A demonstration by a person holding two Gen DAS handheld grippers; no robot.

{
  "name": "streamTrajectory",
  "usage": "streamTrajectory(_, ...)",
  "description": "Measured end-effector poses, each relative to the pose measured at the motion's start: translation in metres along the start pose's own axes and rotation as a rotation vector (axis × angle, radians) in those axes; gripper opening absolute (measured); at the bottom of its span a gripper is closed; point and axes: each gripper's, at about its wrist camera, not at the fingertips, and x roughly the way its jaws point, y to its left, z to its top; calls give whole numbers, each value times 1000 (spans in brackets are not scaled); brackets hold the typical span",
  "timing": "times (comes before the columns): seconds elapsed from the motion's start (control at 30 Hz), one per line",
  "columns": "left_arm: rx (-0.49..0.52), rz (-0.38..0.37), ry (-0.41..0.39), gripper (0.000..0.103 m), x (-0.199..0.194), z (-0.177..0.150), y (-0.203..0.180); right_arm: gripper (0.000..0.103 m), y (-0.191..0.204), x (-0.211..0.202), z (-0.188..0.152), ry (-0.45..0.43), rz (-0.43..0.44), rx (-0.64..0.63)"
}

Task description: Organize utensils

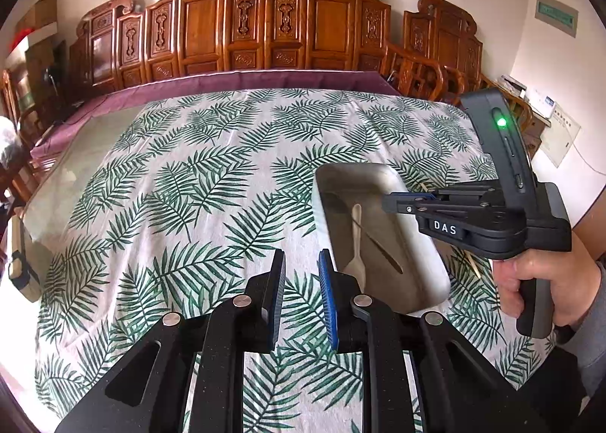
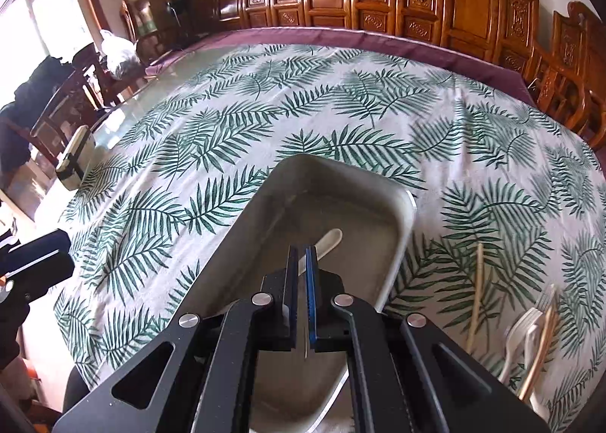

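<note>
A grey oblong tray [image 1: 428,274] [image 2: 403,240] lies on the leaf-print tablecloth. A white plastic spoon [image 1: 356,243] [image 2: 329,238] lies inside it. My right gripper [image 2: 302,255] hovers over the tray with its jaws nearly closed; nothing is clearly held between them. It also shows in the left wrist view [image 1: 394,202] above the tray. My left gripper [image 1: 301,274] is open and empty, just left of the tray. White plastic forks [image 2: 530,323] and wooden chopsticks [image 2: 475,293] lie on the cloth to the right of the tray.
The table [image 1: 189,175] has a purple undercloth edge at the back. Carved wooden chairs [image 1: 242,24] line the far side. A small cream box [image 2: 74,162] sits at the table's left edge.
</note>
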Motion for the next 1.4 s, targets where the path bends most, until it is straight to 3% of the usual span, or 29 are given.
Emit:
streamTrajectory(0.73,85,-80,-24,17,-10,1,-95,6,-101,-136,-89,-134,-79,81)
streamTrajectory(0.9,107,-107,-20,18,-7,0,-117,17,-127,-155,-102,-158,-106,106)
streamTrajectory(1.2,144,-152,-2,18,3,-8,-156,18,-175,-154,-121,-144,-145,147)
streamTrajectory(1.4,156,-175,25,18,20,-13,-177,18,-203,-125,-145,-81,-158,173)
